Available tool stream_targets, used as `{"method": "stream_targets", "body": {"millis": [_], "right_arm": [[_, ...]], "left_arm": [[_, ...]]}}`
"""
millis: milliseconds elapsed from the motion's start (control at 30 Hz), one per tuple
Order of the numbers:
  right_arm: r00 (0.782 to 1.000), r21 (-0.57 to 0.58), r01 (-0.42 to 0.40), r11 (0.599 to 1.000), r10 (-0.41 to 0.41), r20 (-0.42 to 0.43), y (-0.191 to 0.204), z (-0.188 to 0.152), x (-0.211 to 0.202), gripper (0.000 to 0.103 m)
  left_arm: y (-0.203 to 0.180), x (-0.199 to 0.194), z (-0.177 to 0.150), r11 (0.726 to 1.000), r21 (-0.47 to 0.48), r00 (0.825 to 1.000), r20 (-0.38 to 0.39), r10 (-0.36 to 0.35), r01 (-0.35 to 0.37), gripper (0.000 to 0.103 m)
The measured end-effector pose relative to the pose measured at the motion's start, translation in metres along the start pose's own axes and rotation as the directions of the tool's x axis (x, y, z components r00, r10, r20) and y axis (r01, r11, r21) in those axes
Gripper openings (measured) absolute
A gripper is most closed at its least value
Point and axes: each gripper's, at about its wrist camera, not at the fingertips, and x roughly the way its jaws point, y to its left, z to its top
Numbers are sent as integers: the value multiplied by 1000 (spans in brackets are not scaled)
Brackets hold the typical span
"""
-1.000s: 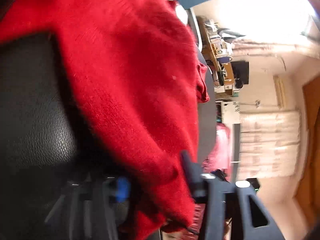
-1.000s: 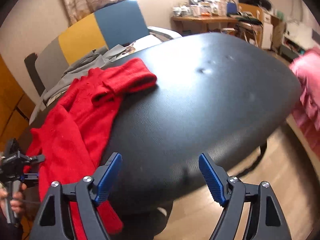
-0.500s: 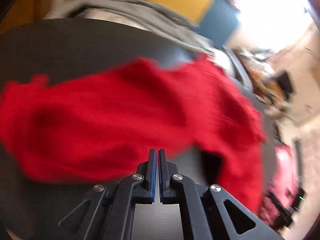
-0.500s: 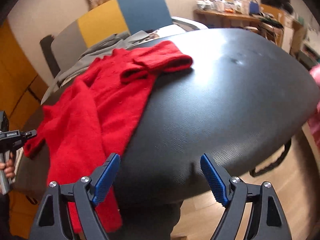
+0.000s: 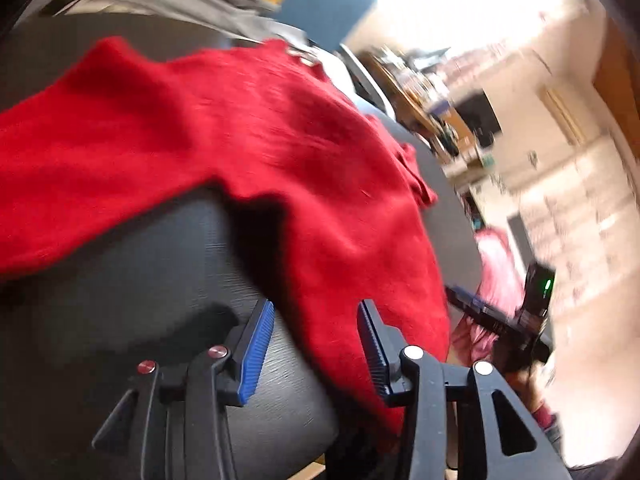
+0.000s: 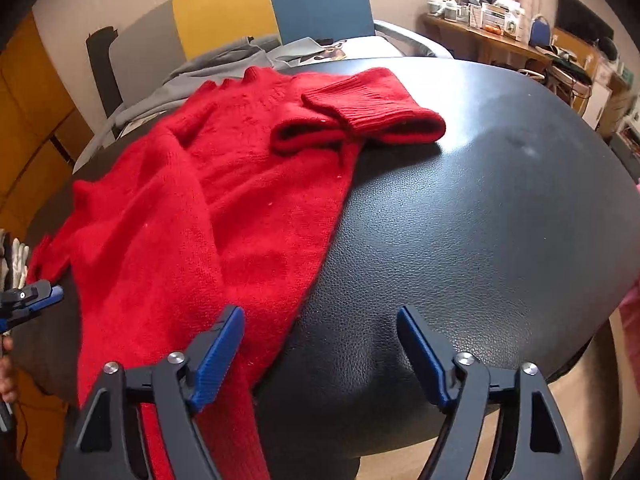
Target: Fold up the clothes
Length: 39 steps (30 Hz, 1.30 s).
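A red knit sweater (image 6: 192,220) lies spread on the black padded table (image 6: 480,220), its hem hanging over the near edge. One ribbed cuff (image 6: 372,108) is folded across the chest. My right gripper (image 6: 320,314) is open above the near edge, its left finger over the sweater's side. My left gripper (image 5: 316,306) is open too, and the sweater (image 5: 240,140) droops between its blue pads without being pinched. The left gripper (image 6: 48,296) shows at the far left of the right wrist view. The right gripper (image 5: 472,306) appears blurred beyond the hem.
A grey garment (image 6: 224,64) lies at the table's back edge, before a chair (image 6: 280,4) with grey, yellow and blue panels. A cluttered wooden desk (image 6: 500,28) stands far right. Pink cloth (image 5: 496,264) sits past the table's right end. Bare black table (image 5: 120,300) surrounds the sweater.
My left gripper, shut half a second ago, has opened and swung toward the sweater's hem. The sweater now lies flatter on the table. My right gripper moved in closer.
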Motion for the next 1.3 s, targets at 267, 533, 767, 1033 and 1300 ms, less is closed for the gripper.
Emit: {"method": "stream_targets", "body": {"millis": [267,533,767,1033,1300], "right_arm": [[999,43,-48,998,49,-13,-11,1,12,72],[999,-60,-43,997,42,-16,11,14,28,57],[1000,-209,-22,978,19,-15,49,22,38,15],[987,-261,159,952,-161,11,36,23,37,15],[956,-182,292,939,-286,63,-7,38,15,38]], "left_arm": [[-28,31,-9,992,109,998,-7,62,-61,46],[-5,19,-2,996,34,996,12,84,-85,5],[50,-34,2,977,-74,976,74,205,-199,5],[103,-88,-4,940,-190,943,122,309,-284,8],[107,-135,-35,957,-229,949,216,229,-178,19]]}}
